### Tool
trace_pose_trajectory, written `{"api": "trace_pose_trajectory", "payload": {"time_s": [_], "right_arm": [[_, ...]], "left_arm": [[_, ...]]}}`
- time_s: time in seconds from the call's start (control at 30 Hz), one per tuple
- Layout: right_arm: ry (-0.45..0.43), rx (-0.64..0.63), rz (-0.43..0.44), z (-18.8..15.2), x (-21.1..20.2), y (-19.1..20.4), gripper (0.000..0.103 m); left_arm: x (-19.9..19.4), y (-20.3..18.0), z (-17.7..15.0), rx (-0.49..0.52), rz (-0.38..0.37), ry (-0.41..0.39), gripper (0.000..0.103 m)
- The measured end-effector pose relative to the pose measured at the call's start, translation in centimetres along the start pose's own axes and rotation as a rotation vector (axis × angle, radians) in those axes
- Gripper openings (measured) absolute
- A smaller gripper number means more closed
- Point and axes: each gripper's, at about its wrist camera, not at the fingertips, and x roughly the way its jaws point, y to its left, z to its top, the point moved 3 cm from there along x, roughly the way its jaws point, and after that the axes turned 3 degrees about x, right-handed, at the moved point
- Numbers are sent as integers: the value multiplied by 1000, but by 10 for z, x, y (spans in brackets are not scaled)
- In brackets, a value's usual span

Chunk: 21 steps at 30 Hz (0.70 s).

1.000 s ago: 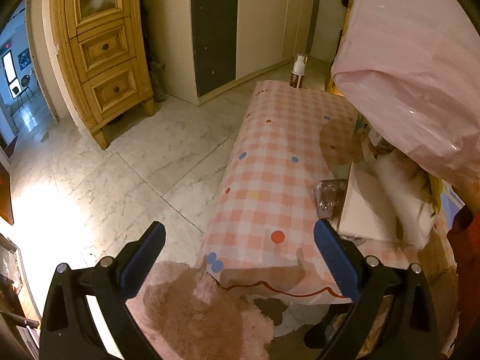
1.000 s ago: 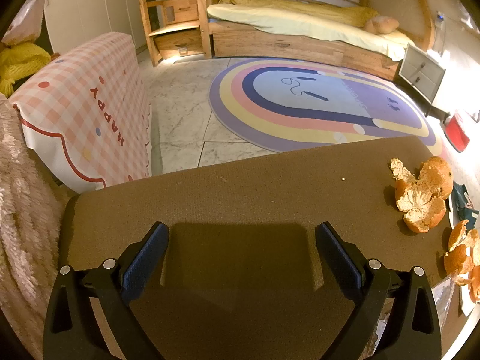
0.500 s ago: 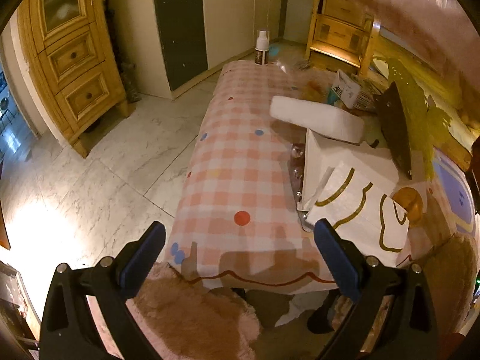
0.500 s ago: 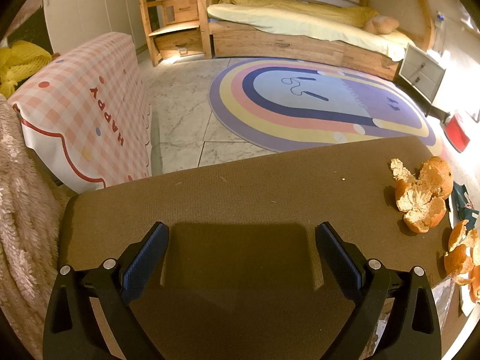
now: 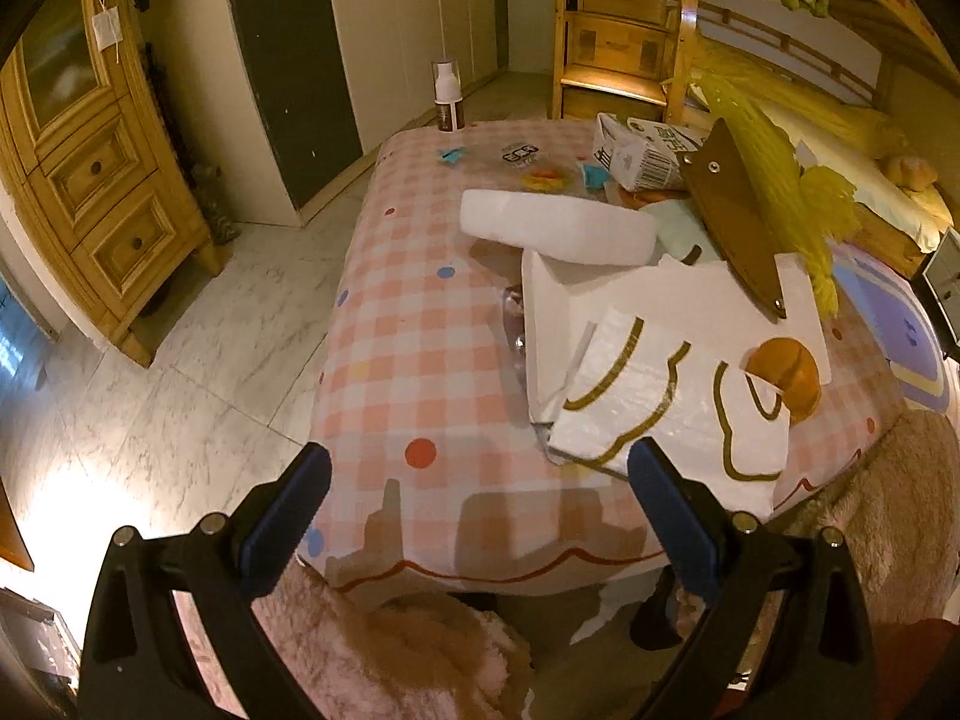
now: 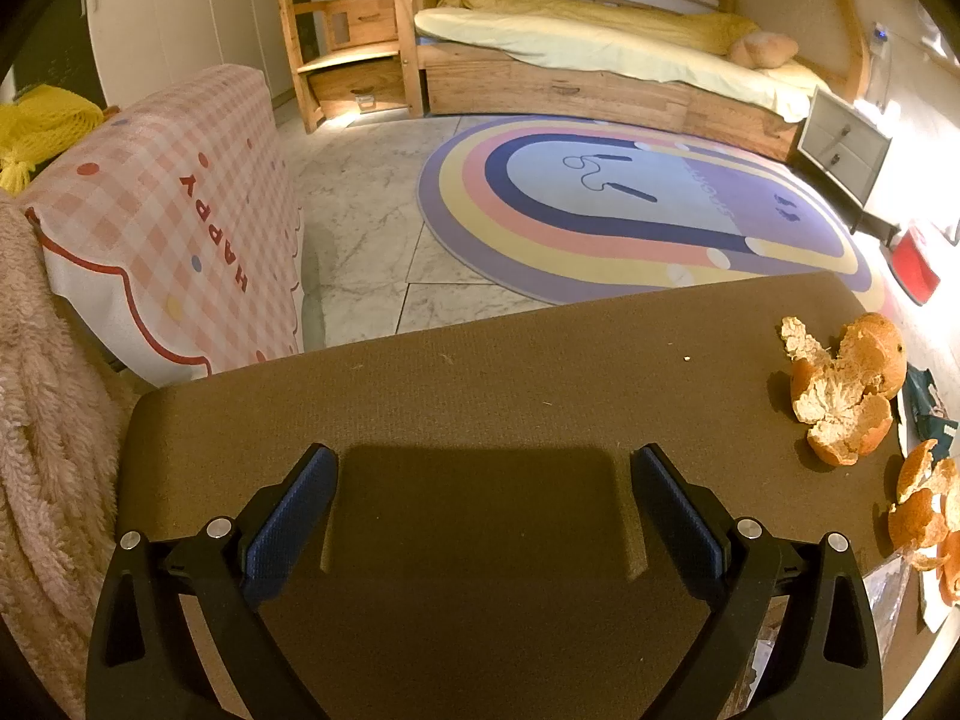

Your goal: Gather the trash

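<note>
Orange peels (image 6: 843, 387) on brown seat (image 6: 480, 396), both tools (image 5: 477, 480) (image 6: 480, 483) released, empty.

torn orange peels (image 6: 843, 393) lie scattered at the brown surface's (image 6: 480, 396) right edge

The left gripper (image 5: 479, 480) is held with its two black fingers spread wide, the blue pads (image 5: 288, 510) facing each other with nothing between them. The right gripper (image 6: 483, 483) shows the same pose (wide apart, nothing gripped), its blue-padded fingers (image 6: 675, 516) pointing forward and slightly down. Neither of the person's hands is visible in either wrist view.
</note>
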Motion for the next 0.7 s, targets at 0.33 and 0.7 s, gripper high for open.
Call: {"api": "trace_pose_trajectory", "payload": {"time_s": [0.33,0.7], "right_arm": [[0,0,0,0,0,0,97],[0,0,0,0,0,-1,97]], "left_arm": [[-17,16,37,-69,-27,-98,96],[-4,36,75,-182,16,-119,96]]}}
